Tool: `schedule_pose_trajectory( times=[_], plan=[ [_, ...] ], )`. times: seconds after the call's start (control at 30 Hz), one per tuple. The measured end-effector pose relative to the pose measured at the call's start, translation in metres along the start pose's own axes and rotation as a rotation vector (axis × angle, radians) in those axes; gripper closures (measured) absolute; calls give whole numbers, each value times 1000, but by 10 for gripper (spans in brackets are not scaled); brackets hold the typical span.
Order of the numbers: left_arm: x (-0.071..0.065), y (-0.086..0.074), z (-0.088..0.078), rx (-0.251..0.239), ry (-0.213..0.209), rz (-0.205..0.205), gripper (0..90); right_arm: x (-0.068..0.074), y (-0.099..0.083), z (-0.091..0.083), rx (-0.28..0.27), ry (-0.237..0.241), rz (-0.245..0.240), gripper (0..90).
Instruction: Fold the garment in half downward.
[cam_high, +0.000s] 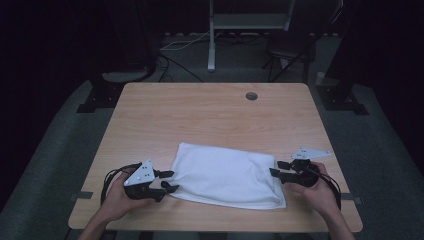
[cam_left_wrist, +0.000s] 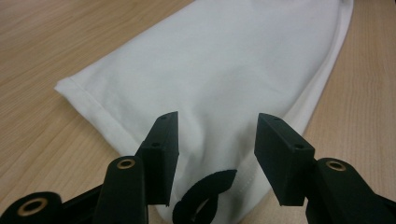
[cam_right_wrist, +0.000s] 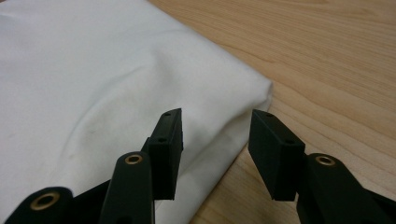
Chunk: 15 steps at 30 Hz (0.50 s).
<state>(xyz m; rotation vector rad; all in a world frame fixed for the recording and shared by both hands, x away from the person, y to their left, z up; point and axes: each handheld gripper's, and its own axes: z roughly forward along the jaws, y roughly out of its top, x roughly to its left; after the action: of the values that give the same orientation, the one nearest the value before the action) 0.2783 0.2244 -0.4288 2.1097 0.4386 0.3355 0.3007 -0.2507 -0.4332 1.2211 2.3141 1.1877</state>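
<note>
White cloth (cam_high: 227, 176), folded into a rough rectangle, lies on the near half of our pale wood bench (cam_high: 210, 112), and from the high view we see both hands at once: the left gripper (cam_high: 169, 180) at the cloth's left end and the right gripper (cam_high: 276, 168) at its right end, each held low over the bench. That view also takes in a round cable hole (cam_high: 251, 96) near the bench's far edge and a dark floor with stands behind. The left gripper view brings us in close over a hemmed corner of the cloth (cam_left_wrist: 219, 79), where a small black loop (cam_left_wrist: 203, 196) lies on the fabric between the fingers (cam_left_wrist: 161, 149). These are spread wide and pinch nothing. The right gripper view shows the cloth's (cam_right_wrist: 98, 88) rounded folded edge with a faint greyish smudge on top. Its fingers (cam_right_wrist: 273, 149) are spread too, one over cloth and one over bare wood, holding nothing.
</note>
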Motion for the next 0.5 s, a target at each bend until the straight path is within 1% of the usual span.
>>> schedule_pose_trajectory(
  times=[0.03,0.13,0.23,0.27,0.33,0.4,0.5],
  plan=[
    [0,0,0,0,0,0,489,0,0,0,0,0,0,546],
    [-1,0,2,0,-3,-5,488,0,1,5,12,4,8,602],
    [-3,2,6,4,-12,5,489,1,3,10,31,13,-6,725],
    [-3,2,6,7,-12,9,489,2,3,12,40,19,-4,766],
    [-4,3,8,16,-20,14,489,3,4,14,47,22,-13,818],
    [-4,3,10,25,-24,17,489,2,6,14,39,16,-7,860],
    [-4,1,12,34,-25,17,489,-1,7,11,21,-8,0,877]
  ],
)
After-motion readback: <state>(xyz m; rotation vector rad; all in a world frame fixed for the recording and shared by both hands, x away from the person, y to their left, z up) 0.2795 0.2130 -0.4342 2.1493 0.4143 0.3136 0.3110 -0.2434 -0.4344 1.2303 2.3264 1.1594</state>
